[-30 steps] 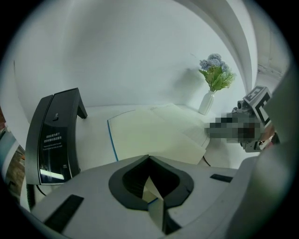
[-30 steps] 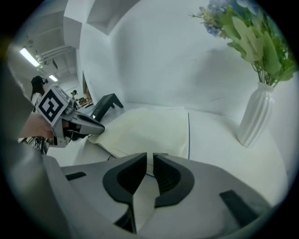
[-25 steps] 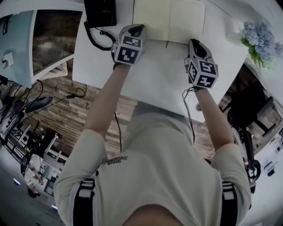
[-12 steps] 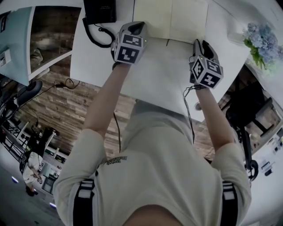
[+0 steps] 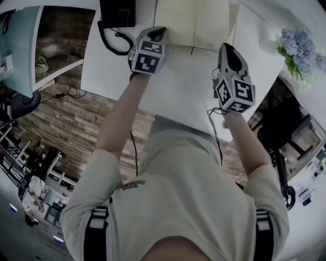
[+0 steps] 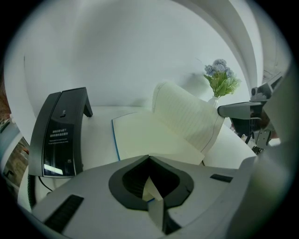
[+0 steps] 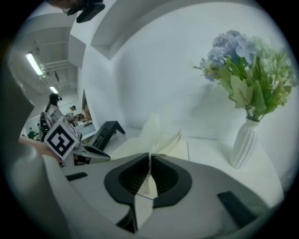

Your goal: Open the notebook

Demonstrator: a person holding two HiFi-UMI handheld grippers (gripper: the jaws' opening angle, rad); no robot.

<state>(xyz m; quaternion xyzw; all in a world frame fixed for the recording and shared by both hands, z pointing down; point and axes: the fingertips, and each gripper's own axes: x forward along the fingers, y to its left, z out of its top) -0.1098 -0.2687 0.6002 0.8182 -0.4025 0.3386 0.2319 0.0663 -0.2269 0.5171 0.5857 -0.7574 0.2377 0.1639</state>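
Observation:
The notebook (image 5: 193, 23) lies open on the white table (image 5: 178, 86), cream pages up, blue-edged cover beneath (image 6: 140, 137). My left gripper (image 5: 157, 33) sits at its near left corner, shut on that corner: paper with a blue edge shows between the jaws (image 6: 150, 184). My right gripper (image 5: 227, 49) is raised at the near right side; its jaws have just been closing and are shut on a thin page (image 7: 149, 179). That page (image 6: 187, 119) stands up, curved, above the right half. More leaves (image 7: 161, 137) fan up ahead of the right gripper.
A black desk phone (image 5: 117, 12) with a coiled cord stands left of the notebook (image 6: 58, 135). A white ribbed vase (image 7: 245, 140) of blue flowers (image 5: 300, 48) stands at the right. A white wall curves behind the table. The table's near edge lies under my forearms.
The right gripper has risen from the table with a page, which now stands up from the right half. The left gripper has stayed at the near left corner.

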